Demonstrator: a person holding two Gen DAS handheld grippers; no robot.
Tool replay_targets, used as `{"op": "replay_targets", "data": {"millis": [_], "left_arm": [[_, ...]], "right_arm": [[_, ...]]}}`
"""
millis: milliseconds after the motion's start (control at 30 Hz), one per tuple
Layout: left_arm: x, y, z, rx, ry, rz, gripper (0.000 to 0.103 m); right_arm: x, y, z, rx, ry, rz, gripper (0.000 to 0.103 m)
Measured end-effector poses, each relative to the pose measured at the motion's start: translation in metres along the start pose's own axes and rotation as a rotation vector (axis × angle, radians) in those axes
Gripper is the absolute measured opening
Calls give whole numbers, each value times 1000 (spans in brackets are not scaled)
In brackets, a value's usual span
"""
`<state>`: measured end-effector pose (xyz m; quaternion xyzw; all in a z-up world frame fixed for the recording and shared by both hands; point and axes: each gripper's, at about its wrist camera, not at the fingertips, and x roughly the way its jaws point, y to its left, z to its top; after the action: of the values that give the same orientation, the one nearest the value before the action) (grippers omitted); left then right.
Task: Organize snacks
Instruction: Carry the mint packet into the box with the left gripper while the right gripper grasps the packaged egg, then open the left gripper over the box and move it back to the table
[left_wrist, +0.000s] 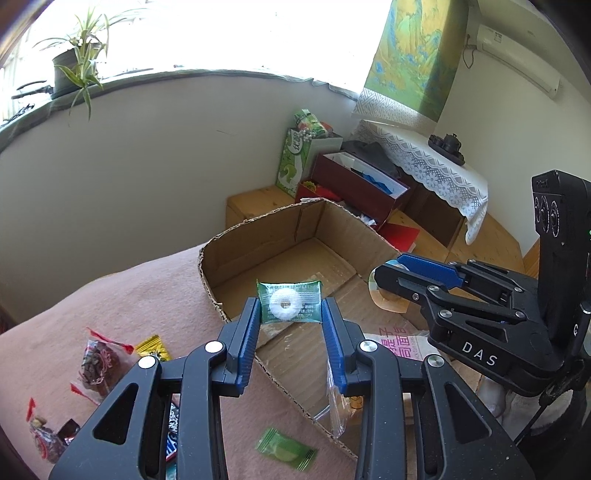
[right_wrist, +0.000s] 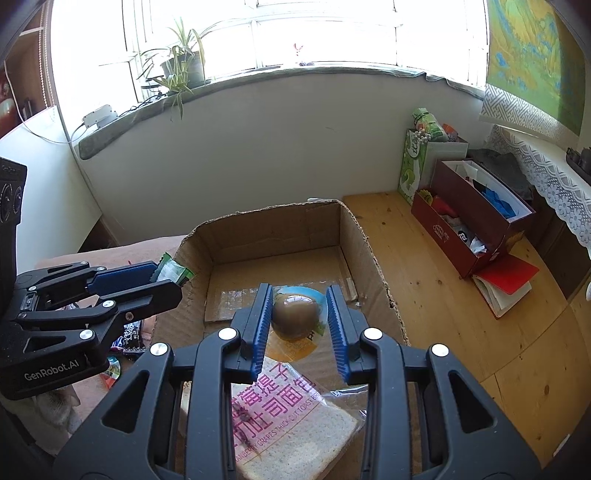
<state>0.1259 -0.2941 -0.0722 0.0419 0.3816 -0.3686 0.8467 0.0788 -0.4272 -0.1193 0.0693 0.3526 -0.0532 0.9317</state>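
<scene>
My left gripper (left_wrist: 290, 308) is shut on a green wrapped ring candy (left_wrist: 289, 304) and holds it over the near edge of the open cardboard box (left_wrist: 258, 240). It also shows in the right wrist view (right_wrist: 164, 275) with the candy (right_wrist: 170, 269) at the box's left wall. My right gripper (right_wrist: 299, 314) is shut on a packed brown egg (right_wrist: 297, 314) above the box floor (right_wrist: 236, 280). It shows at right in the left wrist view (left_wrist: 384, 284). A wrapped toast slice (right_wrist: 284, 417) lies in the box below the right gripper.
Loose snacks lie on the pink blanket (left_wrist: 129, 295): red-wrapped dates (left_wrist: 99, 362), a yellow packet (left_wrist: 153, 347), a green candy (left_wrist: 286, 448). Beyond the box are a wooden floor (right_wrist: 424, 277), dark red boxes (right_wrist: 472, 218), a red notebook (right_wrist: 506, 280) and a lace-covered table (left_wrist: 436, 166).
</scene>
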Motion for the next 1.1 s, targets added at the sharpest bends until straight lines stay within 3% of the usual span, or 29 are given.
{"op": "replay_targets", "data": {"millis": [367, 500, 667, 767, 900, 1100], "left_arm": [[0, -4, 3, 7, -2, 14, 38], [-3, -3, 3, 5, -6, 10, 38], [-10, -4, 0, 4, -12, 10, 38], [-18, -3, -1, 3, -22, 9, 38], [-34, 1, -5, -11, -36, 11, 38], [-64, 14, -15, -42, -63, 35, 38]], "right_arm": [[-3, -2, -1, 9, -4, -23, 36], [-8, -2, -2, 11, -13, -33, 45], [-13, -1, -2, 12, -18, -42, 46], [-19, 1, -3, 13, -23, -46, 47], [-30, 8, -5, 3, -37, -49, 55], [-48, 25, -12, -5, -49, -26, 57]]}}
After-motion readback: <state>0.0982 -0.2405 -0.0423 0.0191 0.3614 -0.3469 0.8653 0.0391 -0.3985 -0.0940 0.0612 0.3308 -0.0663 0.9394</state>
